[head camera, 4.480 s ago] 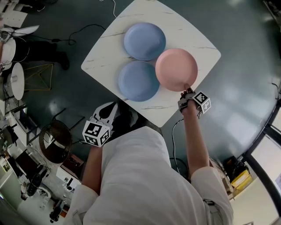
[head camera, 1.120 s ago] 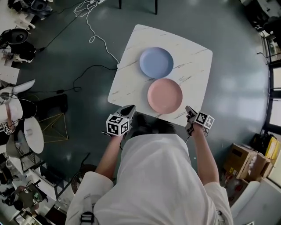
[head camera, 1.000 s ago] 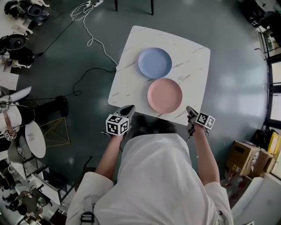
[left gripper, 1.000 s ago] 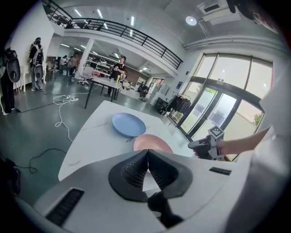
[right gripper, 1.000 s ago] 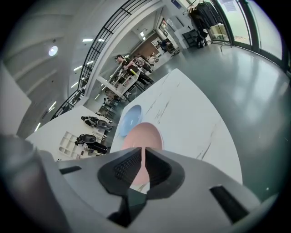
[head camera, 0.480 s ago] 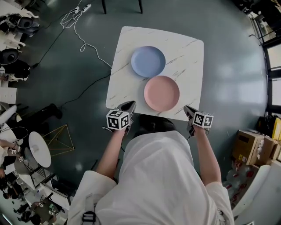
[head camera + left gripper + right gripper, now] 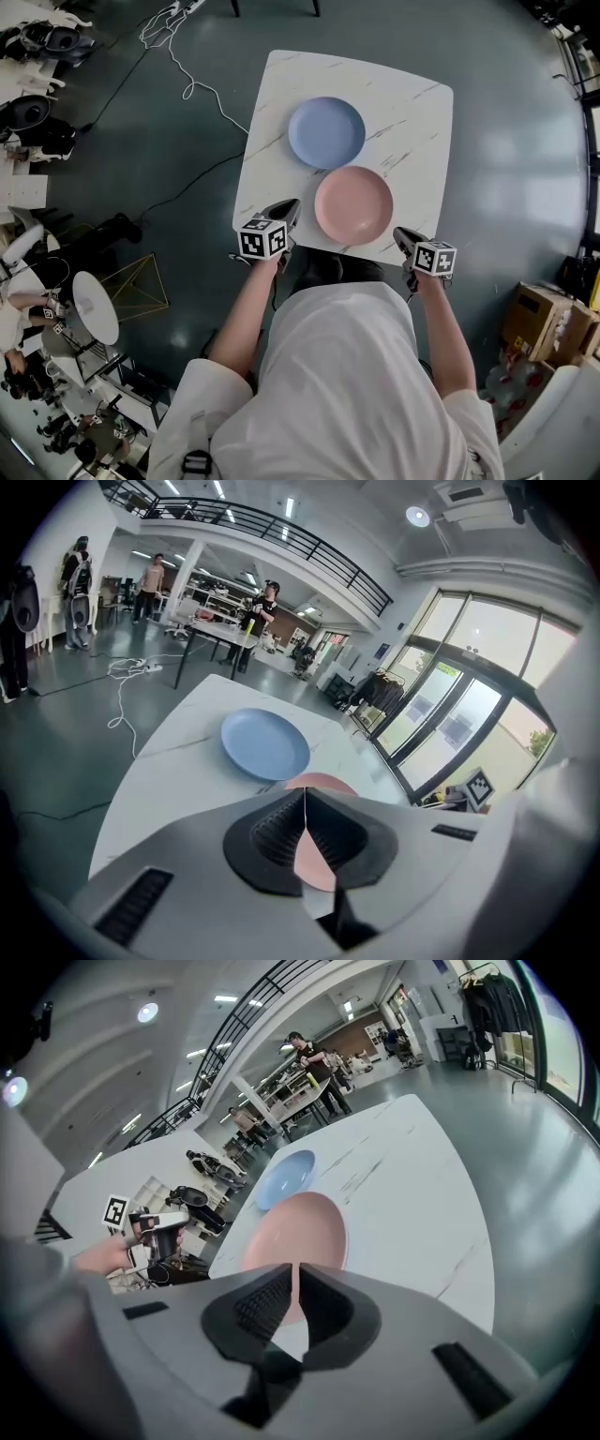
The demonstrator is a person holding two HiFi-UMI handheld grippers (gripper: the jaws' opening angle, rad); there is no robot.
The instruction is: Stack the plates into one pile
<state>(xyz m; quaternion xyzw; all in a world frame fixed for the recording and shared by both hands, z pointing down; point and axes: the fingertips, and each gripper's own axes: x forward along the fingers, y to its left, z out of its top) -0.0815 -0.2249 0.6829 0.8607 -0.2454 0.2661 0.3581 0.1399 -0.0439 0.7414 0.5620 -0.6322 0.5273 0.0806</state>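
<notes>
A pink plate (image 7: pixel 353 204) lies near the front edge of the white marble table (image 7: pixel 412 122), and a blue plate (image 7: pixel 326 132) lies just behind it, almost touching. My left gripper (image 7: pixel 292 203) hovers over the table's near edge, left of the pink plate, shut and empty. My right gripper (image 7: pixel 399 232) hangs at the near right corner, its jaws all but together with nothing between them. In the left gripper view the blue plate (image 7: pixel 265 744) and pink plate (image 7: pixel 323 782) lie ahead of the shut left gripper (image 7: pixel 305 789). The right gripper view shows the pink plate (image 7: pixel 298 1232) beyond the right gripper (image 7: pixel 295 1267).
A white cable (image 7: pixel 187 75) trails on the dark floor left of the table. Cardboard boxes (image 7: pixel 539 319) stand at the right, a gold wire stand (image 7: pixel 141 286) at the left. People stand at benches far behind (image 7: pixel 267 602).
Earlier, three plates lay side by side with my right gripper at the pink plate's rim; now only the pink and one blue show. In the last second my left gripper moved forward over the table edge.
</notes>
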